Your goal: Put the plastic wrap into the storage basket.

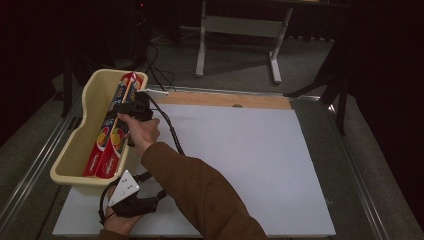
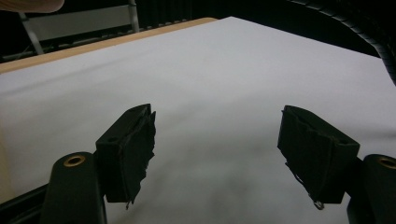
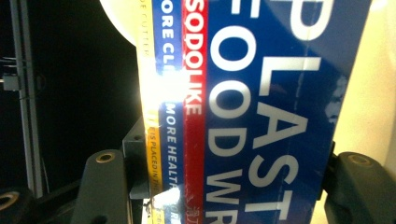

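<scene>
A long red and blue box of plastic food wrap (image 1: 107,150) lies lengthwise in a cream plastic basket (image 1: 70,150) at the table's left. My right gripper (image 1: 131,107) reaches across into the basket and is shut on the box near its middle. In the right gripper view the box (image 3: 280,93) stands between the two jaws of the right gripper (image 3: 224,186), its white lettering close up. My left gripper (image 1: 150,200) rests near the front left edge, below the basket. It is open over the white board (image 2: 210,70), with nothing between the jaws of the left gripper (image 2: 217,154).
A white board (image 1: 240,160) covers most of the table, with a wooden strip (image 1: 225,99) along its far edge. The right gripper's black cable (image 1: 170,130) trails over the board's left part. A white table frame (image 1: 240,25) stands on the floor beyond.
</scene>
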The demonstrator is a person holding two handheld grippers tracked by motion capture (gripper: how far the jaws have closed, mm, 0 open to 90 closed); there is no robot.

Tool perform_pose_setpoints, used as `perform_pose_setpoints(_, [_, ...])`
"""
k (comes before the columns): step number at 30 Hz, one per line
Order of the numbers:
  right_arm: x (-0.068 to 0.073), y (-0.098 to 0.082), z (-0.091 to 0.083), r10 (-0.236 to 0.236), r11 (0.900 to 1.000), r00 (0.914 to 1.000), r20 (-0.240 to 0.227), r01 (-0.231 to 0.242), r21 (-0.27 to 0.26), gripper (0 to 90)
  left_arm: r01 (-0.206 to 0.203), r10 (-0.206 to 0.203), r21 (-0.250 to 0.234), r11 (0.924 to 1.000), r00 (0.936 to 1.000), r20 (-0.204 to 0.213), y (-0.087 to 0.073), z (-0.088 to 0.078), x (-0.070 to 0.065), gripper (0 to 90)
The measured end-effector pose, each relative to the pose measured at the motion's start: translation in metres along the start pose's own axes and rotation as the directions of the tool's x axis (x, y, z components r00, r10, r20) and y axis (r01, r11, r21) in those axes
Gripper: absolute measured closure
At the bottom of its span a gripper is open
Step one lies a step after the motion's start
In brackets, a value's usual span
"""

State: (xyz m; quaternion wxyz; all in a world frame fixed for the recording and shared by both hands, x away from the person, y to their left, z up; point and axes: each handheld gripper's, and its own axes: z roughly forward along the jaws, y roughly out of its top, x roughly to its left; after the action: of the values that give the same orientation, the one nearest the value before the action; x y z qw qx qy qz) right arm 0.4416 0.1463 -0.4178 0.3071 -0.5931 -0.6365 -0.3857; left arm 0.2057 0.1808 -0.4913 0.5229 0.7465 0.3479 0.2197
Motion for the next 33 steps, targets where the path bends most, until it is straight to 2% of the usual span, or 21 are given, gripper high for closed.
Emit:
perform_pose_setpoints(4, [0.002,0.0,0.0,0.016,1.0,0.9993,0.034,-0.016,0.004,37.9,0.005,-0.005,-0.003,1.0,1.0,-0.003,0.0,-0.001,0.001,27.2])
perform_pose_setpoints(12, [0.005,0.002,0.0,0.005,0.999,0.9976,0.069,-0.007,0.034,34.4,0.007,-0.007,-0.004,1.0,0.9999,-0.007,0.0,-0.002,0.002,27.5])
perform_pose_setpoints(17, [0.006,0.003,-0.002,0.003,0.999,0.9971,0.077,-0.007,0.053,31.3,0.01,-0.01,-0.006,0.9999,0.9999,-0.01,0.0,-0.002,0.002,27.5])
perform_pose_setpoints(21, [0.004,0.003,-0.004,0.03,0.998,0.9984,0.047,-0.033,0.057,31.3,0.006,-0.006,-0.004,1.0,0.9999,-0.009,0.0,-0.002,0.002,27.5])
perform_pose_setpoints(25, [0.005,0.0,-0.007,-0.007,0.998,0.9979,0.065,0.003,0.062,32.7,0.005,-0.005,-0.003,1.0,0.9999,-0.011,0.0,-0.002,0.002,27.5])
perform_pose_setpoints(28, [0.009,-0.001,-0.011,-0.051,0.998,0.9957,0.077,0.048,0.049,33.7,0.003,-0.003,-0.004,1.0,0.9999,-0.012,0.0,-0.002,0.002,27.5])
perform_pose_setpoints(30, [0.01,-0.002,-0.015,-0.076,0.996,0.9947,0.069,0.073,0.052,34.7,0.002,-0.002,-0.003,1.0,0.9999,-0.013,0.0,-0.002,0.002,27.5])
perform_pose_setpoints(31, [0.011,-0.002,-0.016,-0.096,0.994,0.9932,0.067,0.092,0.06,35.1,0.001,-0.001,-0.003,1.0,0.9999,-0.013,0.0,-0.002,0.002,27.5])
perform_pose_setpoints(33, [0.013,-0.004,-0.019,-0.16,0.986,0.9824,0.096,0.155,0.063,36.3,0.0,0.0,0.0,1.0,0.9999,-0.015,0.0,-0.002,0.002,27.5])
